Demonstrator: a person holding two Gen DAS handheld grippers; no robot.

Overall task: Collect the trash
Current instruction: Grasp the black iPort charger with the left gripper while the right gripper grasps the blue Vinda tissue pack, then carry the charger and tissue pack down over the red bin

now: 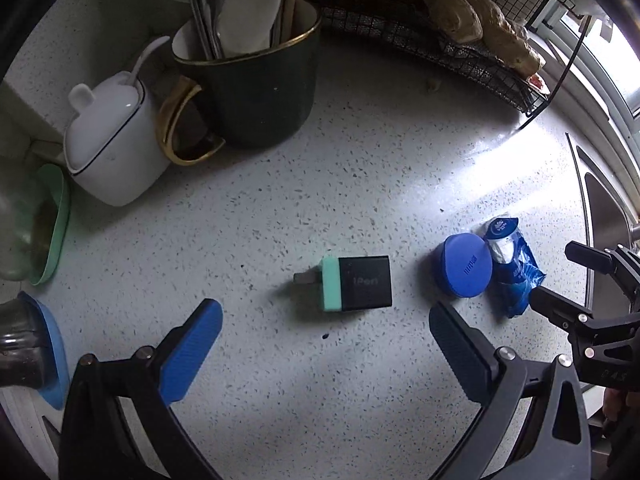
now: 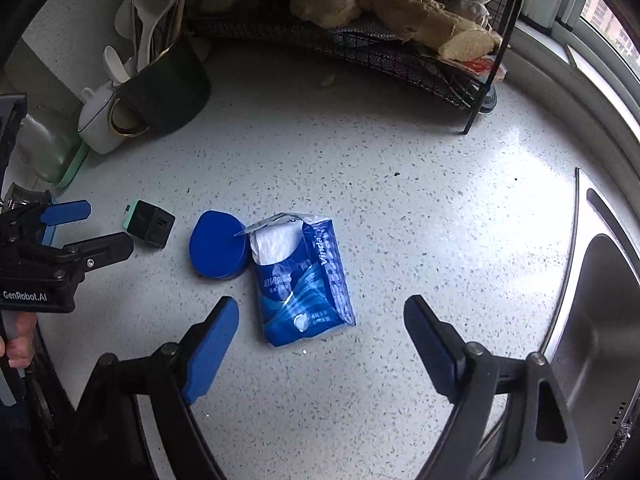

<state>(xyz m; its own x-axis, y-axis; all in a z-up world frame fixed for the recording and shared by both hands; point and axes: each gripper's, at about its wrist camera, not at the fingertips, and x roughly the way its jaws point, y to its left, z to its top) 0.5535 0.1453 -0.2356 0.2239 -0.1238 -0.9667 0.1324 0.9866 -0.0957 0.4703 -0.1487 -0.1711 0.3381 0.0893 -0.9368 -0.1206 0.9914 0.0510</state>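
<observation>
On the speckled white counter [image 1: 320, 168] lie a black and mint plug cube [image 1: 356, 289], a round blue lid [image 1: 466, 266] and an opened blue tissue pack [image 1: 516, 272] with white tissue showing. My left gripper [image 1: 326, 332] hangs open above the counter, the cube just ahead of its fingertips and untouched. In the right wrist view the tissue pack [image 2: 304, 280] lies between the spread fingers of my right gripper [image 2: 320, 312], which is open with its pads clear of the pack. The blue lid [image 2: 218, 250] touches the pack's left side. The cube [image 2: 150, 224] sits further left.
A dark mug of utensils [image 1: 256, 92] and a white lidded jar [image 1: 112, 140] stand at the back left. A black wire rack [image 2: 400, 52] holding brown lumpy pieces stands at the back. A steel sink [image 2: 600, 320] borders the right. A hand [image 2: 20, 344] holds the left gripper.
</observation>
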